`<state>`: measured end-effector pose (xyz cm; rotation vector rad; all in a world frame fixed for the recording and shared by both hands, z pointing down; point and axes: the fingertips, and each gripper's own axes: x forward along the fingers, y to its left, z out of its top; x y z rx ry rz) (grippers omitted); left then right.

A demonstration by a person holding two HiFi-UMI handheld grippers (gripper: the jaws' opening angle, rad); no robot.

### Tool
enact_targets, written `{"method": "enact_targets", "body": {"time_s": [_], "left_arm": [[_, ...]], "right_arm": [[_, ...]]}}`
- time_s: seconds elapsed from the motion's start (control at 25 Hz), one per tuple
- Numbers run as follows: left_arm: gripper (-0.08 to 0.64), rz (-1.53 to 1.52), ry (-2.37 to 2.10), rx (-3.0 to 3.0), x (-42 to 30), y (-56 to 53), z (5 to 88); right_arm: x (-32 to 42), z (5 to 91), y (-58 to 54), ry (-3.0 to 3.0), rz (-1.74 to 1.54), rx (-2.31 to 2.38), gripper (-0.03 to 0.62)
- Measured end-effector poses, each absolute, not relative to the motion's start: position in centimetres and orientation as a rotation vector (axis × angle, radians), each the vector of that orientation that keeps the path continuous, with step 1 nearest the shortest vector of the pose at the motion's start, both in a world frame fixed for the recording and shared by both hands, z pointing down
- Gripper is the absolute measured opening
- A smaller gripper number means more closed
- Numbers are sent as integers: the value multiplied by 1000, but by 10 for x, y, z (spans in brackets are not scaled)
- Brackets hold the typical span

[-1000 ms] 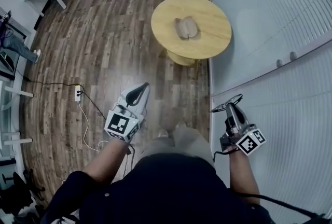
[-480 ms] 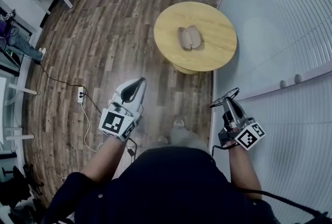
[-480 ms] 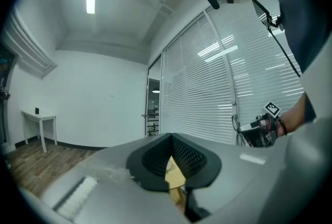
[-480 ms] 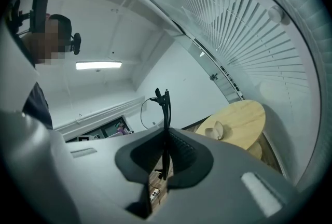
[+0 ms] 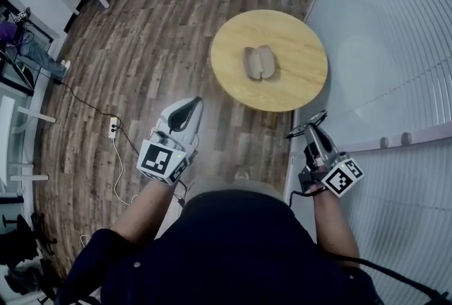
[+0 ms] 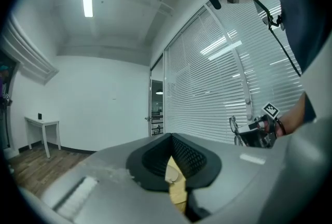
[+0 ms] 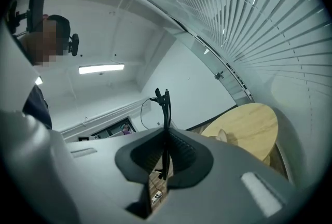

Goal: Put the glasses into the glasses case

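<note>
Head view shows the open brown glasses case (image 5: 259,62) lying mid-top on the round pale wooden table (image 5: 300,78), well apart from both grippers. Right gripper (image 7: 165,137) has its jaws clamped on the thin black-framed glasses (image 7: 165,109), seen edge-on, their lenses impossible to make out. Left gripper (image 6: 174,161) is closed and empty; only a sliver of tabletop shows through its slit.
</note>
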<state>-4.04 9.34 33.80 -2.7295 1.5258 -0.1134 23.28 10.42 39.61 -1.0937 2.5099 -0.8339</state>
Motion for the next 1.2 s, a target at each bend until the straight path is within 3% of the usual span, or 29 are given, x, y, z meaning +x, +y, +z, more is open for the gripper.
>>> {"method": "enact_targets", "body": {"time_s": [0.36, 1.2], "left_arm": [[5, -179, 1500, -2794, -10, 72, 340], [5, -149, 1355, -2846, -55, -114, 344]], "right_arm": [[226, 403, 58, 2519, -906, -1040, 26], [164, 403, -88, 2532, -901, -1139, 26]]}}
